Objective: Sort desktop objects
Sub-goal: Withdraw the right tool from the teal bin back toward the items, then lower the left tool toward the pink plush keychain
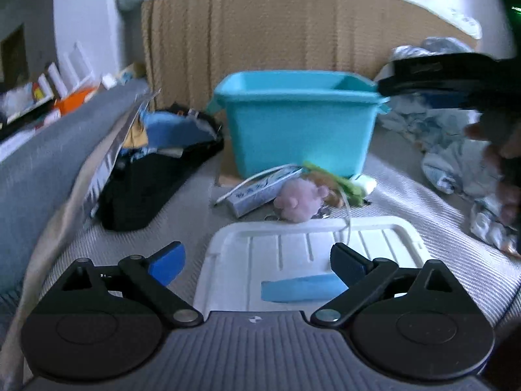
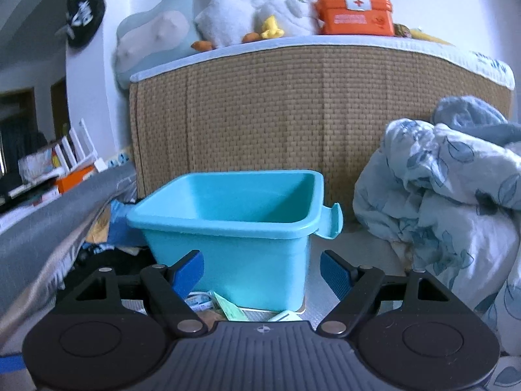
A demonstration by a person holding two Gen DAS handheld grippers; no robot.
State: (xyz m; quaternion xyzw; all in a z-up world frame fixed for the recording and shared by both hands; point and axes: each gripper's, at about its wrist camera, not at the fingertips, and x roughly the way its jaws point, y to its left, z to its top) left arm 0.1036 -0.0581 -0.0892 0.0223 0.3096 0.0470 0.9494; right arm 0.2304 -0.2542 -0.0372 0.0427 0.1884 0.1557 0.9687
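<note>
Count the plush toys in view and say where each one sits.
3. A white plush goose and a second white duck-like plush sit on the wicker headboard's top ledge, left of the orange first-aid box. A pink plush lies before the turquoise bin. More may be hidden.

Your left gripper [image 1: 257, 262] is all black plastic: two big round discs at the bottom corners, a grey ribbed plate between them with a tiny crosshair mark, and silver rivets on the link arms. The fingertips [image 1: 167, 262] wear bright blue pads. Your right gripper [image 2: 262, 272] is the same build, blue ribbed pads included. Your hand [image 1: 503, 169] is just a blur at the right edge.
</note>
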